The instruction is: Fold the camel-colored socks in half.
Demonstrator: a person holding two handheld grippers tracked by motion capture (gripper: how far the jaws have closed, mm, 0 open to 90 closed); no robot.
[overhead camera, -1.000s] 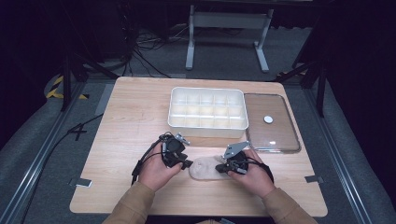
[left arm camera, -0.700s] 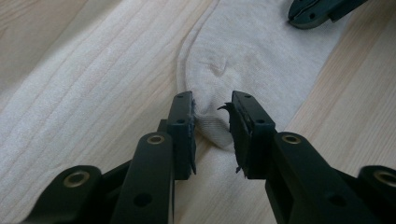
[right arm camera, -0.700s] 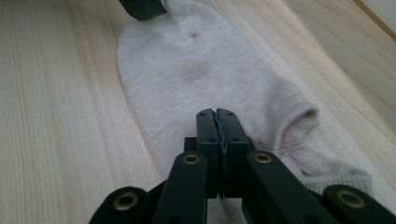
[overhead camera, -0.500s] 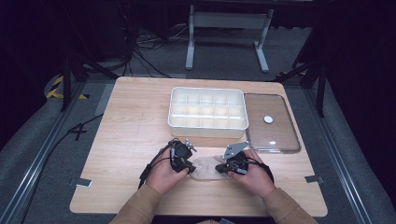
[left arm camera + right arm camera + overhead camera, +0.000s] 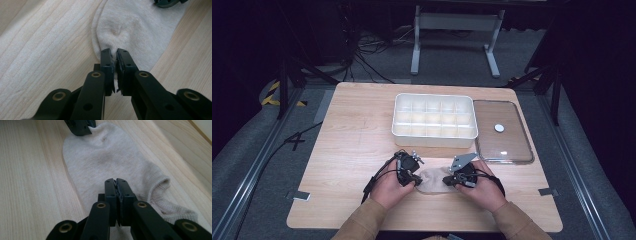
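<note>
The wooden tabletop (image 5: pixel 357 150) carries everything, and its near edge is partly covered by the person's sleeves coming in from below. Toward its far side stands a white divided tray (image 5: pixel 434 121), with a clear lid (image 5: pixel 503 132) lying flat just beside it on the right; whether anything lies in the tray's compartments cannot be made out from the high view.

Near the front edge a pale beige sock (image 5: pixel 433 181) lies flat between the two hands. From above, both of its ends are covered by the hands and grippers, so just its middle shows. The left gripper view shows the rounded toe end (image 5: pixel 130 30), while the right gripper view shows the ribbed cuff opening (image 5: pixel 160 187), cut off at the lower right.

The left gripper (image 5: pixel 408 172) has just been closing its fingers, and a fold of fabric at the toe edge is pinched between them (image 5: pixel 114 53). The right gripper (image 5: pixel 460 179) has its fingers clenched on a pinch of fabric near the cuff (image 5: pixel 116 181). Each gripper view catches the tip of the other gripper at its top edge, mostly cut off.
</note>
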